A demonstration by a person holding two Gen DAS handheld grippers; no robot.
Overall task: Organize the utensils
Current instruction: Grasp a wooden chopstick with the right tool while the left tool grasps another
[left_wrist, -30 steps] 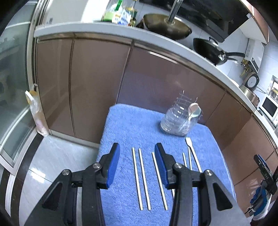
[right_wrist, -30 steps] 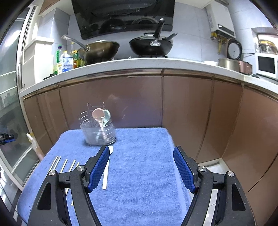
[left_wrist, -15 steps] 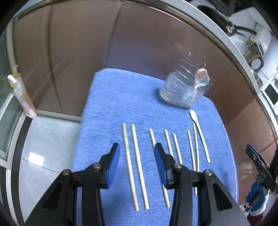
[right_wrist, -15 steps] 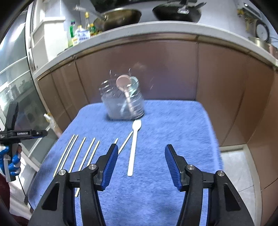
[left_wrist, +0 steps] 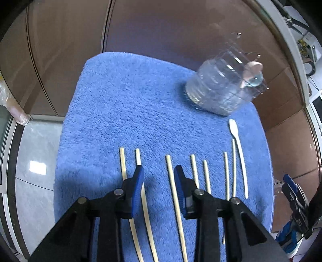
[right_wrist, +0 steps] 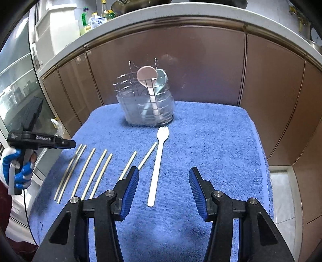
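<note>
Several pale chopsticks [left_wrist: 171, 175] lie side by side on a blue towel [left_wrist: 124, 104]; they also show in the right wrist view [right_wrist: 96, 171]. A white plastic fork [right_wrist: 158, 163] lies right of them, also in the left wrist view [left_wrist: 239, 153]. A clear wire utensil holder [right_wrist: 147, 102] at the back holds a pink spoon [right_wrist: 147, 75] and a pale blue one; it also shows in the left wrist view [left_wrist: 223, 84]. My left gripper [left_wrist: 159, 173] is open and empty, low over the chopsticks. My right gripper [right_wrist: 164, 177] is open and empty above the fork's handle.
Brown cabinet doors [right_wrist: 201, 66] stand behind the towel, under a white counter [right_wrist: 161, 18] with bottles. The towel's edges drop to a tiled floor [left_wrist: 36, 161] on the left and right. The left gripper's body [right_wrist: 38, 139] shows at the left of the right wrist view.
Both grippers have tilted down and come closer to the towel. The left one now hovers low over the chopsticks; the right one has moved left over the fork. Both stay open.
</note>
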